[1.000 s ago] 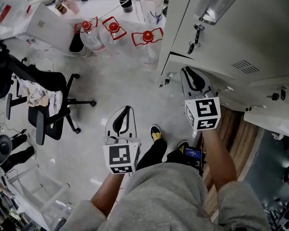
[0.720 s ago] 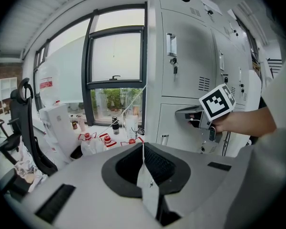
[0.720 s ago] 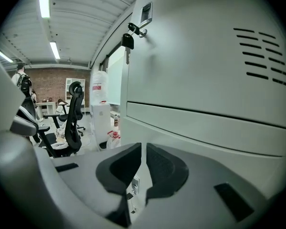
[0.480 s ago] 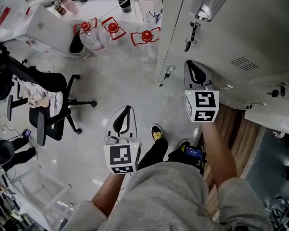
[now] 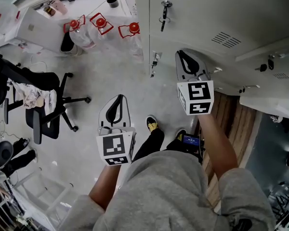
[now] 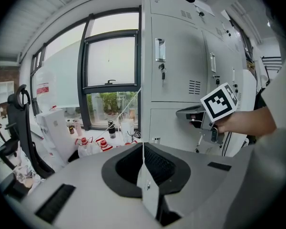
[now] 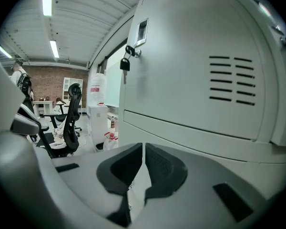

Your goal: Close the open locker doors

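Locker bank: pale grey painted sheet metal, flat and smooth, fills the upper right of the head view. A vented door with louvre slots looks flush or nearly flush; whether it is latched can't be told. Further right a pale panel stands out from the bank, likely an open door left to close. The floor is glossy grey. A black mesh office chair stands well apart, on the left.

The right tool is held up just beside the vented door, jaws pressed together on nothing, probably so it works as a blunt pusher. The left tool hangs low over the floor, jaws also together and empty, idle.

Clear water bottles with red handles sit by the locker bank's end. A small metal key dangles from the lock.
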Demonstrator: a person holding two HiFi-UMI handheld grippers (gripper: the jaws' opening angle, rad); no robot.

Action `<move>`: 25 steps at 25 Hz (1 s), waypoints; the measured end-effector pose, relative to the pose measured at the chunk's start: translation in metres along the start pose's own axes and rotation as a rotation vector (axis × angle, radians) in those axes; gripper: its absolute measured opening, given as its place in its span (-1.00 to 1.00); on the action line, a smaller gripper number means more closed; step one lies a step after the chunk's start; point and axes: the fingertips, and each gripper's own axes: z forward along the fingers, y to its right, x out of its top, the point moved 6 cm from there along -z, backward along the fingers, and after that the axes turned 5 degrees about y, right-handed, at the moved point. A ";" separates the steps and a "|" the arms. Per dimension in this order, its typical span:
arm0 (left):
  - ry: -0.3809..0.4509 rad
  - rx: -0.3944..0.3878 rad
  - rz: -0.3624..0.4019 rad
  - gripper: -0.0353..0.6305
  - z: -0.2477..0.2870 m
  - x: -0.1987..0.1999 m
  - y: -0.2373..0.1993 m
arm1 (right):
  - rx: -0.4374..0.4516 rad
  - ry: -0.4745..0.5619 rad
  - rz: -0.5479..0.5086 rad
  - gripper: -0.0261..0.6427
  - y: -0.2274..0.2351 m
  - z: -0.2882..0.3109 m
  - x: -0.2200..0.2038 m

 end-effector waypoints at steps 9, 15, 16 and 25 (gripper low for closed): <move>0.064 -0.088 0.039 -0.84 -0.012 0.021 0.072 | -0.015 0.088 -0.009 -0.79 0.038 -0.120 0.023; 0.104 -0.173 0.074 -0.84 -0.038 0.046 0.149 | -0.081 0.140 0.000 -0.79 0.077 -0.238 0.038; 0.112 -0.188 0.078 -0.84 -0.043 0.050 0.162 | -0.094 0.146 -0.001 -0.79 0.083 -0.258 0.040; 0.174 -0.282 0.123 -0.84 -0.093 0.076 0.273 | -0.209 0.192 0.054 -0.79 0.132 -0.411 0.038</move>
